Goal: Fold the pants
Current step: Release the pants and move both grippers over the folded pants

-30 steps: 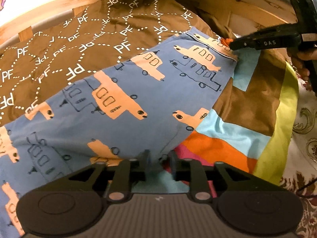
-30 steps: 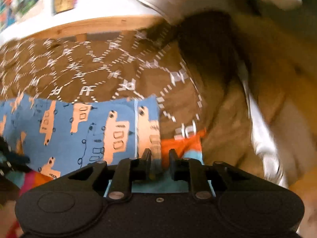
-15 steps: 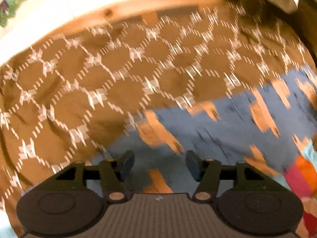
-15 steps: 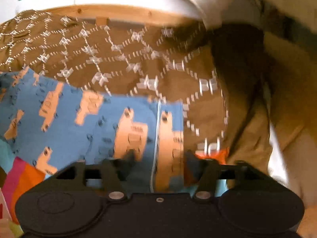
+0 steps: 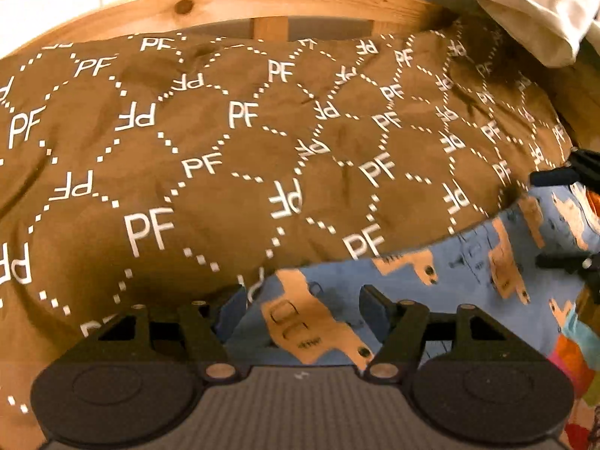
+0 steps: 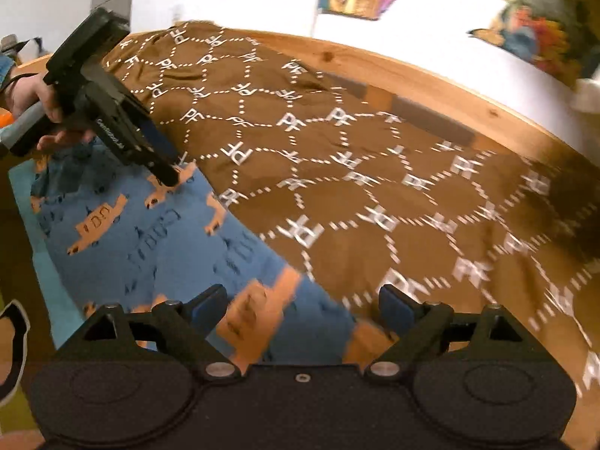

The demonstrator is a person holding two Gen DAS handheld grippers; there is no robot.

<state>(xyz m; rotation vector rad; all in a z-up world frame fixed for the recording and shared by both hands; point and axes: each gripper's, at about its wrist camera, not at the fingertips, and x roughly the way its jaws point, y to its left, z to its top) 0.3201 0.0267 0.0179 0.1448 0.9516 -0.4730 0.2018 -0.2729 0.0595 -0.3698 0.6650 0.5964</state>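
Note:
The blue pants with orange truck prints (image 5: 468, 273) lie flat on the bed, also seen in the right wrist view (image 6: 150, 240). My left gripper (image 5: 303, 305) is open and empty, its jaws wide apart over the pants' far edge near one end. My right gripper (image 6: 303, 305) is open and empty over the pants' far edge at the other end. The left gripper shows in the right wrist view (image 6: 165, 165), tips at the pants' edge. The right gripper's fingers (image 5: 555, 178) show at the right edge of the left wrist view.
A brown blanket with white PF lettering (image 5: 225, 142) covers the bed beyond the pants. A wooden bed frame (image 5: 270, 3) runs along the back against a white wall. A multicoloured cloth (image 5: 573, 345) lies under the pants. A white cloth (image 5: 532, 11) hangs at upper right.
Both grippers were shut on the pants' edge a second ago. They have let go and opened, and both swung toward the pants' far edge by the brown blanket.

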